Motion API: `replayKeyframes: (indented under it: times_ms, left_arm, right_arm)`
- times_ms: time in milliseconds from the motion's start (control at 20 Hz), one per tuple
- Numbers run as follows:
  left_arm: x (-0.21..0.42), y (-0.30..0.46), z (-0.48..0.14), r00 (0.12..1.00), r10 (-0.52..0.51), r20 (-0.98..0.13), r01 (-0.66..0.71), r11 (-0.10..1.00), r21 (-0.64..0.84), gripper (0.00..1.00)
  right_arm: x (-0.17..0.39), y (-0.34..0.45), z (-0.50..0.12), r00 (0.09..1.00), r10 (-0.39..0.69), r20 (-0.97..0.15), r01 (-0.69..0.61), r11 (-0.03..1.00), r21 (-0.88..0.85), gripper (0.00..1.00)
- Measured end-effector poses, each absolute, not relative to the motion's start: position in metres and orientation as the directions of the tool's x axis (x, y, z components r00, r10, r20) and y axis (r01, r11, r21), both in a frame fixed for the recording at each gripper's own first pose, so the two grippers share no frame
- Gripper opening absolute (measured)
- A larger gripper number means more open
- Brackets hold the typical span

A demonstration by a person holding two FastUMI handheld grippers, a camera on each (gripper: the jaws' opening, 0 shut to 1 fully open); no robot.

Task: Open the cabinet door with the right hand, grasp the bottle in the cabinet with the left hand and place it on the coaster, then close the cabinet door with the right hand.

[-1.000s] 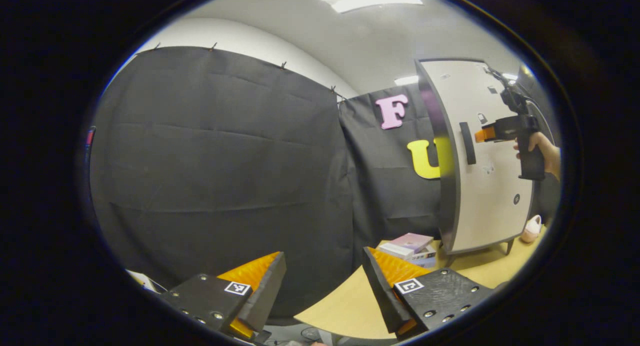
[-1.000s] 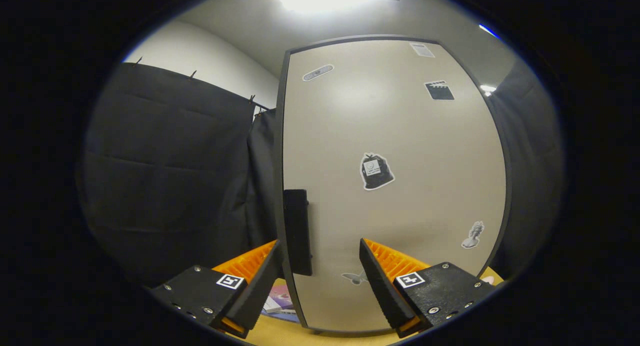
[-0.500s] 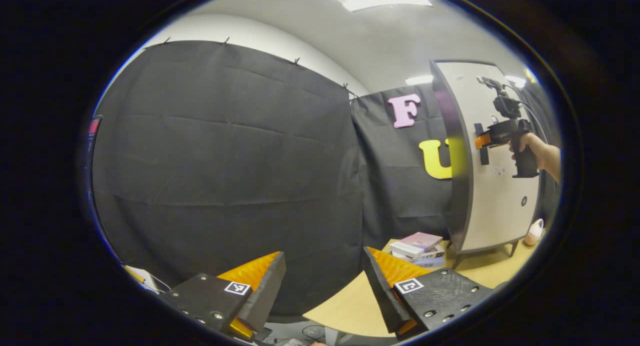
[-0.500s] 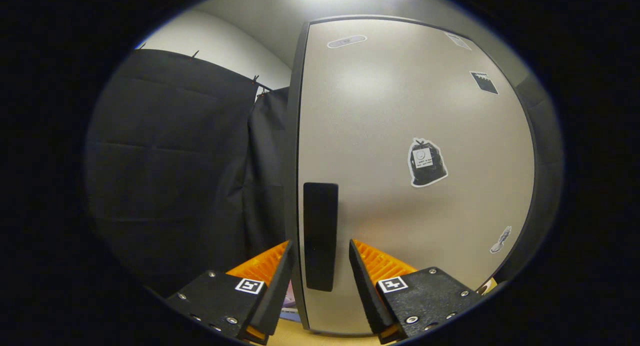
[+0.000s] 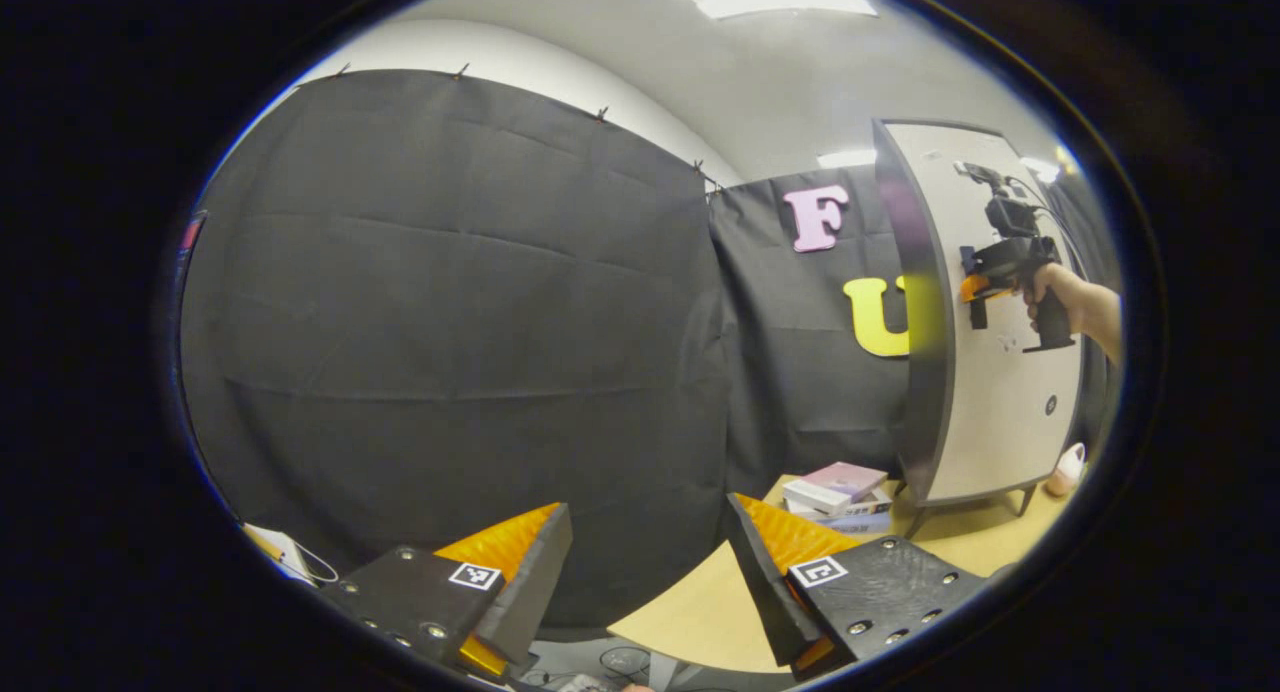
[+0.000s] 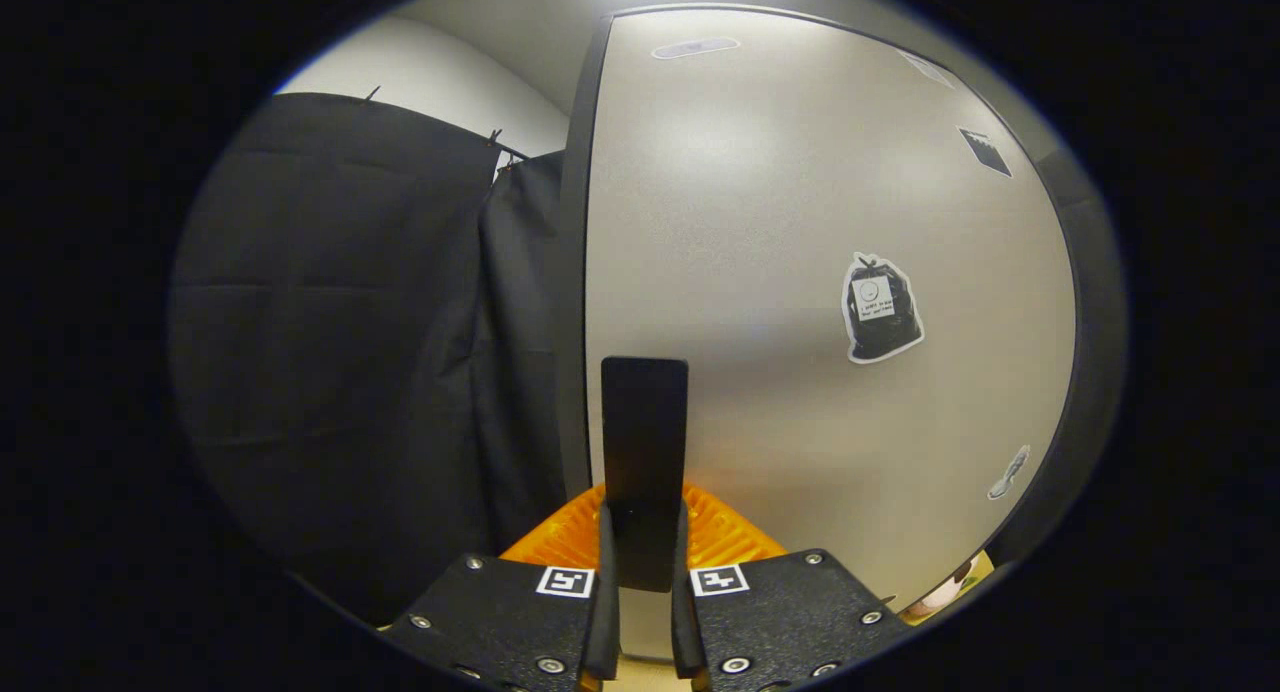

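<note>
The right gripper (image 6: 641, 562) is clenched on the black door handle (image 6: 644, 452) of the closed cabinet door (image 6: 800, 272), at six o'clock in its view. The left gripper (image 5: 650, 562) hangs released above the desk (image 5: 700, 602); stacked books (image 5: 835, 487) lie at four o'clock beside the cabinet (image 5: 1000, 392).

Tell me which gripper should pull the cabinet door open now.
Right. The right gripper is shut on the black vertical door handle of the beige cabinet door; the left gripper hangs open, far off.

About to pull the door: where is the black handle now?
In the right gripper view, the black bar handle sits low centre, near the beige cabinet door's left edge, clamped in the right gripper.
</note>
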State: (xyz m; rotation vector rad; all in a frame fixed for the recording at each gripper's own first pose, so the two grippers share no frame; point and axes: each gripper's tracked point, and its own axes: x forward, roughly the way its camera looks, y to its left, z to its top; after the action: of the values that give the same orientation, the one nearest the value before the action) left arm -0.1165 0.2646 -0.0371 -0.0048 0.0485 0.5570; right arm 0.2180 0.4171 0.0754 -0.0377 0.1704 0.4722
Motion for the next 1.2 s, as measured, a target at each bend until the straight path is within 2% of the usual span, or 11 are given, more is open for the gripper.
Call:
replayKeyframes:
  times_ms: [350, 400, 450, 550, 650, 700, 750, 800, 850, 900, 1200]
  left_arm:
    - [-0.094, 0.239, -0.03, 0.885, 0.464, -0.029, -0.464, 0.886, 0.012, 0.89]
    - [-0.092, 0.234, -0.031, 0.89, 0.454, -0.031, -0.454, 0.891, 0.011, 0.93]
    - [-0.089, 0.229, -0.029, 0.896, 0.444, -0.031, -0.444, 0.896, 0.01, 0.89]
    - [-0.082, 0.219, -0.027, 0.906, 0.423, -0.027, -0.423, 0.906, 0.013, 0.93]
    - [-0.075, 0.207, -0.024, 0.916, 0.401, -0.019, -0.401, 0.916, 0.018, 0.88]
    - [-0.072, 0.202, -0.022, 0.921, 0.39, -0.015, -0.39, 0.921, 0.02, 0.93]
    - [-0.068, 0.197, -0.02, 0.925, 0.38, -0.011, -0.379, 0.925, 0.02, 0.84]
    - [-0.066, 0.192, -0.019, 0.93, 0.369, -0.01, -0.368, 0.93, 0.02, 0.93]
    - [-0.063, 0.188, -0.016, 0.933, 0.358, -0.008, -0.358, 0.933, 0.02, 0.84]
    - [-0.06, 0.183, -0.016, 0.937, 0.35, -0.006, -0.35, 0.937, 0.021, 0.93]
    - [-0.05, 0.158, -0.01, 0.951, 0.309, 0.004, -0.309, 0.951, 0.025, 0.92]
  right_arm:
    - [0.212, 0.413, 0.074, 0.843, 0.507, -0.178, -0.51, 0.859, 0.031, 0.21]
    - [0.212, 0.412, 0.073, 0.838, 0.516, -0.176, -0.519, 0.854, 0.031, 0.21]
    - [0.21, 0.411, 0.074, 0.833, 0.525, -0.175, -0.528, 0.849, 0.032, 0.21]
    - [0.207, 0.409, 0.073, 0.821, 0.543, -0.177, -0.547, 0.837, 0.033, 0.21]
    - [0.207, 0.407, 0.073, 0.812, 0.557, -0.174, -0.561, 0.827, 0.034, 0.21]
    - [0.207, 0.406, 0.073, 0.81, 0.562, -0.169, -0.565, 0.824, 0.032, 0.21]
    - [0.207, 0.406, 0.073, 0.809, 0.564, -0.166, -0.568, 0.822, 0.024, 0.21]
    - [0.203, 0.405, 0.075, 0.808, 0.566, -0.163, -0.571, 0.821, 0.017, 0.21]
    - [0.198, 0.404, 0.076, 0.805, 0.57, -0.163, -0.575, 0.818, 0.018, 0.21]
    - [0.194, 0.404, 0.077, 0.801, 0.576, -0.164, -0.58, 0.814, 0.023, 0.21]
    - [0.196, 0.396, 0.074, 0.771, 0.614, -0.17, -0.618, 0.785, 0.033, 0.21]
